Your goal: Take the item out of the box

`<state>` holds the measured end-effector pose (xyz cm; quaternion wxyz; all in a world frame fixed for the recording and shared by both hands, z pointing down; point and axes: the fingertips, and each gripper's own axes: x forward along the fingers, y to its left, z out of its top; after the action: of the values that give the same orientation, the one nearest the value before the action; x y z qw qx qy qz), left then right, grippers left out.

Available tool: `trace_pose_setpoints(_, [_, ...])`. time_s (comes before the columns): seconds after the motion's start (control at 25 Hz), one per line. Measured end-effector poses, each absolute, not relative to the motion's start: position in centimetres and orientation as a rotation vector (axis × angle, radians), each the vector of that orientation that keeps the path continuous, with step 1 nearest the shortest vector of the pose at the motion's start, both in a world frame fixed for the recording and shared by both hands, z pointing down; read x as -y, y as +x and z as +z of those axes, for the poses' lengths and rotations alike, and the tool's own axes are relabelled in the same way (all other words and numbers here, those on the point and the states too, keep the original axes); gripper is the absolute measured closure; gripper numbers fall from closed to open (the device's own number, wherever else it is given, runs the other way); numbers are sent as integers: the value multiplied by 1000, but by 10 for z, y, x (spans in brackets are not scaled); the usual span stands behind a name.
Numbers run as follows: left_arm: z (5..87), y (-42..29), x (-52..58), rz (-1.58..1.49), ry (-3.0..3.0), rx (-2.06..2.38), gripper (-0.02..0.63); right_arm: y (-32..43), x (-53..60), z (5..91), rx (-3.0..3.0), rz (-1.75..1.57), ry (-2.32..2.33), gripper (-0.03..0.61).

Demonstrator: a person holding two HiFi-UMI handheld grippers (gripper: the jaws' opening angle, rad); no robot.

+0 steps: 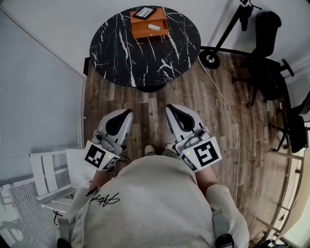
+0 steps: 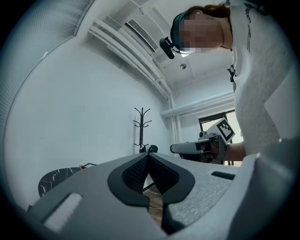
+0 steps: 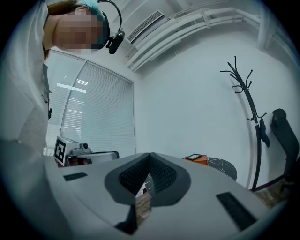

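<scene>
An orange box [image 1: 149,24] stands open on the far side of a round black marble table [image 1: 145,53]. A small white item [image 1: 154,27] lies inside it and a dark flat tablet-like piece [image 1: 144,12] rests on its far edge. My left gripper [image 1: 127,112] and right gripper [image 1: 169,107] are held close to my body over the floor, well short of the table. Both are shut with nothing between the jaws. In the right gripper view the box [image 3: 197,159] and table [image 3: 222,167] show small in the distance.
Wood floor lies between me and the table. A black scooter [image 1: 227,34] leans at the back right, next to black office chairs [image 1: 266,53]. A white cable [image 1: 227,111] runs across the floor. A white rack [image 1: 48,184] stands at my left. A coat stand [image 3: 251,112] rises by the wall.
</scene>
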<state>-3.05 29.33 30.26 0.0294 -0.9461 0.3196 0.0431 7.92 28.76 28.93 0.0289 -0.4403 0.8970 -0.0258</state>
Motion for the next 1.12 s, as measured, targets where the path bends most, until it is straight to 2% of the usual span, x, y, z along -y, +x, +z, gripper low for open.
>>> trace_pose_setpoints(1.12, [317,-88,-312,117,-2956,-941,611,28,-312,297,-2711,-111,-1422,568])
